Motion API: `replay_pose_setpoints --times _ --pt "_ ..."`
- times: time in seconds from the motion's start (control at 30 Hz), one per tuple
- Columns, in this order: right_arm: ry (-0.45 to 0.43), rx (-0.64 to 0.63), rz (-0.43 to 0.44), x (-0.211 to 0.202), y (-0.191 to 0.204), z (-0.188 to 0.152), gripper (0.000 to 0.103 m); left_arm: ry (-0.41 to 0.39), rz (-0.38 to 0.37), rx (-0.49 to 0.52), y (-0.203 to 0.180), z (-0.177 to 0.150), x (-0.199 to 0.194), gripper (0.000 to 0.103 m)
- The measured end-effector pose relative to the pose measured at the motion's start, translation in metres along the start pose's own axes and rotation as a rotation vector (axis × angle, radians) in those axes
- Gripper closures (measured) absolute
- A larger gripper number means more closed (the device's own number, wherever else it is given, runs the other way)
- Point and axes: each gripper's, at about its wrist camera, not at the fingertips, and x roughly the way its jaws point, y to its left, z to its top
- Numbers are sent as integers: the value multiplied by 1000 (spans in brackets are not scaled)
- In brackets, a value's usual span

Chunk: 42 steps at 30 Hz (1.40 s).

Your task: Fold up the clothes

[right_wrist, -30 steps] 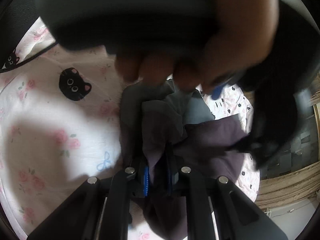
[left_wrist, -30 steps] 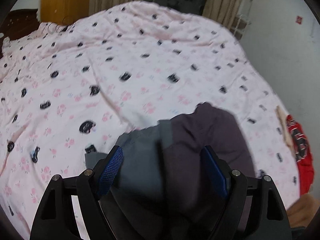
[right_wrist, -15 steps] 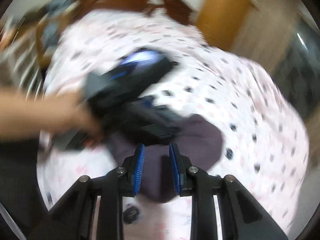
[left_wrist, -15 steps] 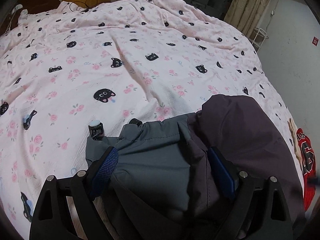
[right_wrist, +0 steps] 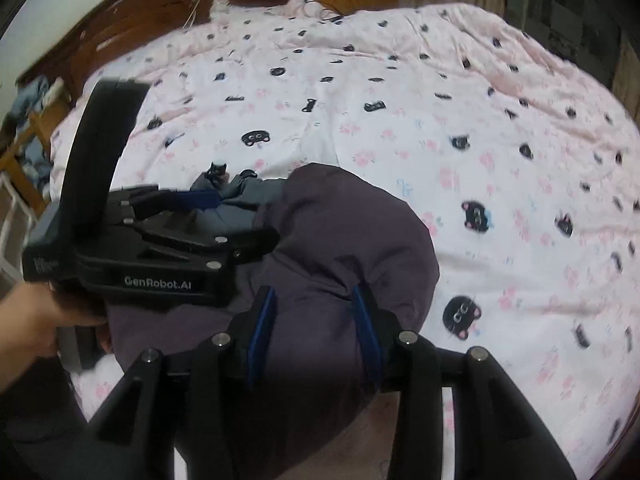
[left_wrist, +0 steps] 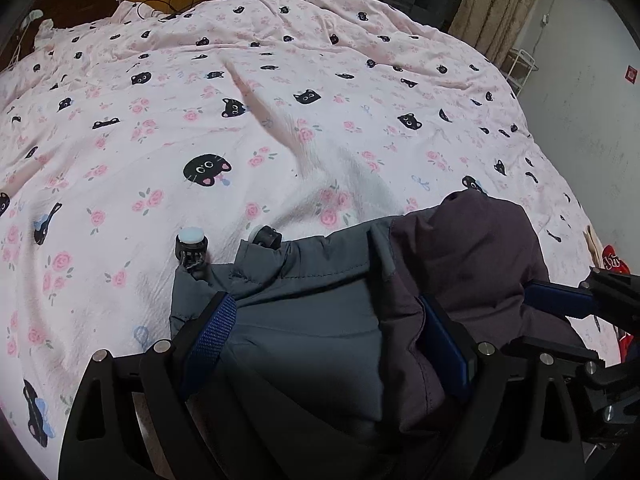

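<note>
The padded grey-and-purple garment [left_wrist: 404, 296] lies bunched at the near edge of the bed [left_wrist: 280, 120], soft, bulky and probably slippery, so I'd take it by a seam, with left gripper [left_wrist: 332, 340] and right gripper [right_wrist: 316, 328] both spread wide, gripping nothing

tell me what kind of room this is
Most likely a home bedroom: a bed with a pink cat-print duvet, a dark wooden headboard, and curtains behind it. A grey-purple garment lies on it.
</note>
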Motion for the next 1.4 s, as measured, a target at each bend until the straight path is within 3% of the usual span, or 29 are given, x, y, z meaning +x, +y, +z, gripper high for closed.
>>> replay_pose_setpoints --times 0.1,0.2,0.37,0.43,0.6,0.77,0.9,1.07,1.27,1.3,1.33,1.4 --pt "-11 62 18 -8 -3 -1 59 -8 -4 6 -1 2 -7 14" --pt "-50 143 67 -29 -6 1 35 -44 7 25 -4 5 -28 14" --pt "-80 286 106 -48 -24 -12 24 -158 22 -5 -4 3 -79 14" --pt "-92 343 121 -55 -31 -17 24 -163 17 -49 4 0 -91 13" --pt "-118 486 163 -72 -48 -30 24 -37 -82 -198 27 -15 -81 13" --pt "-38 633 294 -35 -62 -44 23 59 -174 -349 45 -36 -50 13" --pt "-20 723 371 -15 -69 -53 19 32 -221 -353 44 -40 -47 5" --pt "0 720 412 3 -61 -49 19 33 -301 -340 35 -35 -44 2" --pt "11 705 405 13 -54 -43 36 45 -403 -347 28 -31 -39 2" --pt "9 703 403 12 -54 -43 39 47 -420 -349 27 -31 -38 8" --pt "9 696 396 12 -53 -42 43 50 -437 -350 26 -30 -37 28" --pt "7 687 381 10 -53 -42 47 54 -471 -352 24 -29 -35 54"
